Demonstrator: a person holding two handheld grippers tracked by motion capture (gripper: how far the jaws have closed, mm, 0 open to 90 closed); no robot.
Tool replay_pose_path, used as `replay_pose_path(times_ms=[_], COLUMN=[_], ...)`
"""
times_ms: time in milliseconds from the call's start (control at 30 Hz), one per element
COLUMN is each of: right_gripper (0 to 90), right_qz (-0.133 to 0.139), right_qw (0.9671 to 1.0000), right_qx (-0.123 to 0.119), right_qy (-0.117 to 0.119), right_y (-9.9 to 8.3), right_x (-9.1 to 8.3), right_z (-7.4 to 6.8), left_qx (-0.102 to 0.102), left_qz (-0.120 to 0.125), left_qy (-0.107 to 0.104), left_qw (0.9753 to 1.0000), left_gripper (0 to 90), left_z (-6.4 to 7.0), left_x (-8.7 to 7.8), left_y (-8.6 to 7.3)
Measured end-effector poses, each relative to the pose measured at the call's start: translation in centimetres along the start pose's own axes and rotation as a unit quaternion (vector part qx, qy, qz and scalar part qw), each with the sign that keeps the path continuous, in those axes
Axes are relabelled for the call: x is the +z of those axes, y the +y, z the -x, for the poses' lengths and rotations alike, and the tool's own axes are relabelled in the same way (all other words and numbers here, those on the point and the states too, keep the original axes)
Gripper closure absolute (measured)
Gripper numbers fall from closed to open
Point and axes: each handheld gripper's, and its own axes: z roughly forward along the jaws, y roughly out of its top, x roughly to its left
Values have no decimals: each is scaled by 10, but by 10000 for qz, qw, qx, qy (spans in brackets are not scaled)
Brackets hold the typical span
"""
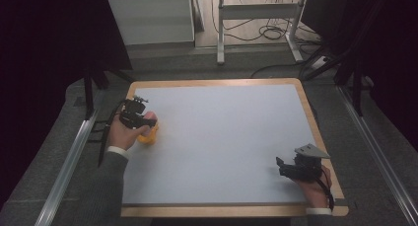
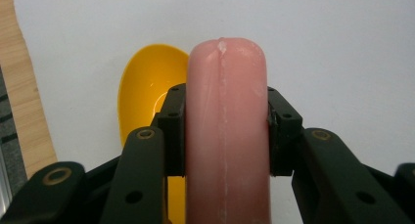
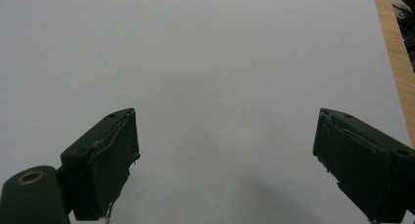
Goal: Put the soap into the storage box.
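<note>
Pink and smooth, the sausage-shaped piece [image 2: 226,131] sat clamped between the jaws of your left gripper [image 2: 226,131], both pads pressed flat against its sides. In the left gripper view its long axis ran straight up the middle of the frame, along the jaws, with the rounded end pointing to the top and passing beyond the jaw tips. Behind it, left of centre, lay a yellow bowl [image 2: 147,94] on the white board [image 2: 318,48], partly hidden by the left jaw.

In the high view you held that gripper [image 1: 134,113] at the left of the frame, near the board's wooden edge [image 1: 129,95], with the yellow bowl [image 1: 149,135] just beneath your hand.

Your right gripper [image 1: 296,167] rested at the lower right of the high view. Its own view showed the jaws spread wide apart with nothing between them, over bare white board [image 3: 220,62].
</note>
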Motion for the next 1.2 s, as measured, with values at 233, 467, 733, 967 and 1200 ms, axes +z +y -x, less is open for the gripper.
replay_pose_path(times_ms=[233, 467, 733, 967, 1200], right_gripper=[95, 95, 95, 95, 95], right_qz=[-8, -23, -31, -44, -58], right_qw=[10000, 10000, 10000, 10000, 10000], right_qx=[10, 1, -16, -23, -31], right_qy=[-7, -3, -8, -6, -18], right_y=[0, -1, -1, -1, -1], right_x=[0, 1, 1, 2, 2], right_z=[0, 0, 0, -1, -1], left_qx=[-170, -291, -349, -262, -41], left_qz=[-103, -240, -297, 176, 582], left_qy=[74, 72, 30, 112, -57], left_qw=[9998, 9993, 9989, 9994, 9983], left_gripper=[601, 601, 596, 285, 226], left_z=[-9, -17, -21, -18, -5], left_x=[10, 21, 29, 5, -17], left_y=[1, -2, -9, -7, -13])
